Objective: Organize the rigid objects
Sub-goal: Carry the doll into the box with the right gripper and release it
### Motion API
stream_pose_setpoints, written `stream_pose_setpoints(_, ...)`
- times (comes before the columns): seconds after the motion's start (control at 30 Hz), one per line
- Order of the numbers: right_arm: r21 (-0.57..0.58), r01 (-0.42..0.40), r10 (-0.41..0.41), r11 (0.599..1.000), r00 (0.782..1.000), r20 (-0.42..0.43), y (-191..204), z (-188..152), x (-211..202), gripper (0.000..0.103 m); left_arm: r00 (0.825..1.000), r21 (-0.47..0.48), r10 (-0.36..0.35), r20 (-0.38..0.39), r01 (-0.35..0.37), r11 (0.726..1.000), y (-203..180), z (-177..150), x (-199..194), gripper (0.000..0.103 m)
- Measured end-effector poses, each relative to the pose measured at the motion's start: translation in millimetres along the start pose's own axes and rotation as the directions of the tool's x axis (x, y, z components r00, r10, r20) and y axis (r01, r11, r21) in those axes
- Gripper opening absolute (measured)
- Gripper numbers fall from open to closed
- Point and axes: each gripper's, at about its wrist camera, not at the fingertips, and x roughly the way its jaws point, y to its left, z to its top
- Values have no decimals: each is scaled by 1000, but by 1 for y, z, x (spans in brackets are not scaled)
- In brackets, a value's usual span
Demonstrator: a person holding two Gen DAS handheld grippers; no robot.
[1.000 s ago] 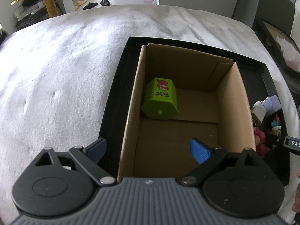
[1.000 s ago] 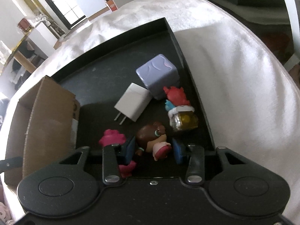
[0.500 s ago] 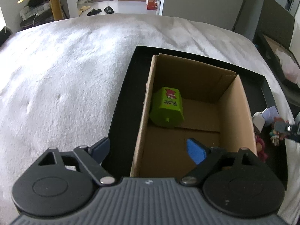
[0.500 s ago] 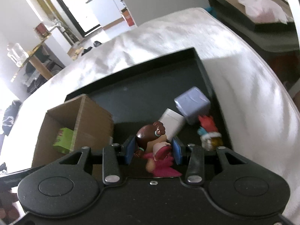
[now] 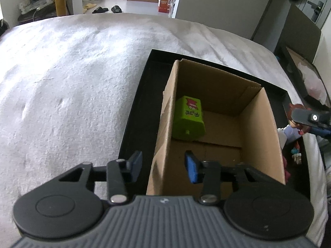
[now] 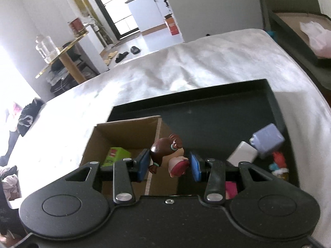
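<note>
Only unreadable print on green box [image 5: 189,122]

A cardboard box [image 5: 223,132] is seen standing in a black tray [image 5: 142,95]. A green block [image 5: 189,122] is seen inside the box, against its left wall. That wall is straddled by the parted left gripper [image 5: 163,163].

pink toy [image 6: 230,188] mostly hidden behind right hand-held gripper [image 6: 169,163] | tray [image 5: 285,97] R side cut off
</note>
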Motion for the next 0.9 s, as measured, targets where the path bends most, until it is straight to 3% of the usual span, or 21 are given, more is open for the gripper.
stream_pose_setpoints(0.13,-33,-13,13,999,1000,-5,19,3,3,41,1000,-4,-31,-4,31,1000,2,0,2,27)
stream_pose_setpoints(0.33,-110,-36,34,993,999,-17,49,6,11,41,999,-20,-52,2,52,998,11,-1,5,15)
stream_pose_setpoints(0.9,-263,39,-51,964,998,-40,90,0,48,42,995,-67,-100,11,101,993,23,-3,4,16)
